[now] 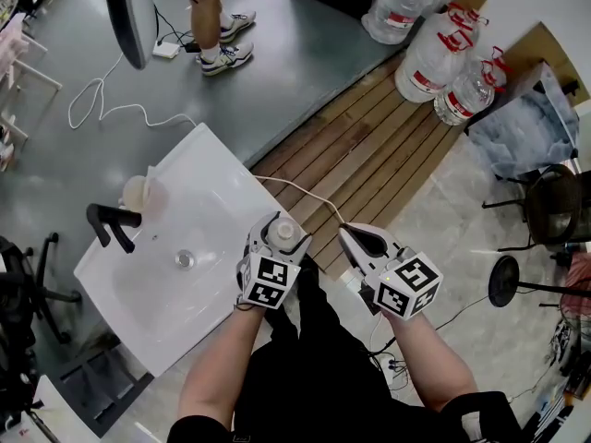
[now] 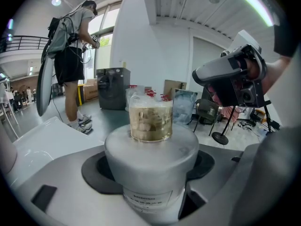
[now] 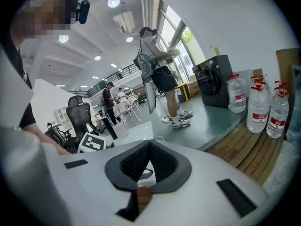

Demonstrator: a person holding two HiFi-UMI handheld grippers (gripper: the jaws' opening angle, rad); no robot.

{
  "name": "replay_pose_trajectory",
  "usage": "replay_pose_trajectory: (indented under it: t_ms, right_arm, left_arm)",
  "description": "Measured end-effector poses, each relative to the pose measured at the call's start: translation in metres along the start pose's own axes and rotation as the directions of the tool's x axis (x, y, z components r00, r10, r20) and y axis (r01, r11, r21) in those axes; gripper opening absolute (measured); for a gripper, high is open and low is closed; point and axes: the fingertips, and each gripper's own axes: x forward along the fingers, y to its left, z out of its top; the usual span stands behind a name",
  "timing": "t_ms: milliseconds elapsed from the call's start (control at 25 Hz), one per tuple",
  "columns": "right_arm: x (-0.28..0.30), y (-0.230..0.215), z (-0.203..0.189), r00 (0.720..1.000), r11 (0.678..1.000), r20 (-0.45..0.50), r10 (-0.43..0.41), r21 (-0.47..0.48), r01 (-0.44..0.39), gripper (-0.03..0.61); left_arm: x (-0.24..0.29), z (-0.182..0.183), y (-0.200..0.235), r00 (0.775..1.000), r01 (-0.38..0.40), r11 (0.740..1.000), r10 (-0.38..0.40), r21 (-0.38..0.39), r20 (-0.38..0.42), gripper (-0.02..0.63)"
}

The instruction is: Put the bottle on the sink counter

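The bottle [image 1: 284, 231] is a pale grey one with a clear cap over a yellowish top. My left gripper [image 1: 277, 239] is shut on it, holding it upright over the right edge of the white sink counter [image 1: 214, 185]. In the left gripper view the bottle [image 2: 150, 147] fills the middle, with both jaws pressed against its sides. My right gripper [image 1: 356, 239] hovers just right of it, beyond the counter's edge. In the right gripper view the gripper [image 3: 149, 146] has its ribbed pads together and nothing between them.
A black faucet [image 1: 112, 222], a drain [image 1: 185, 259] and a pale round cup [image 1: 138, 192] are on the sink. Large water jugs [image 1: 434, 55] stand on the wooden strip [image 1: 369, 155]. A person [image 1: 218, 28] stands on the grey floor. A black stool [image 1: 504, 281] stands to the right.
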Motion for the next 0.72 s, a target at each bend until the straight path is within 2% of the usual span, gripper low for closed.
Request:
replay_pose_trajectory:
  t_ms: [240, 720]
  right_arm:
    - [0.0016, -0.0007, -0.0038, 1.0, 1.0, -0.006, -0.002, 0.004, 0.002, 0.014]
    - [0.0037, -0.0013, -0.0057, 1.0, 1.0, -0.006, 0.008, 0.01, -0.008, 0.014]
  left_arm:
    - [0.0007, -0.0018, -0.0016, 1.0, -0.008, 1.0, 0.008, 0.03, -0.01, 0.342]
    - [0.0021, -0.004, -0.002, 1.0, -0.002, 0.999, 0.003, 0.038, -0.022, 0.342]
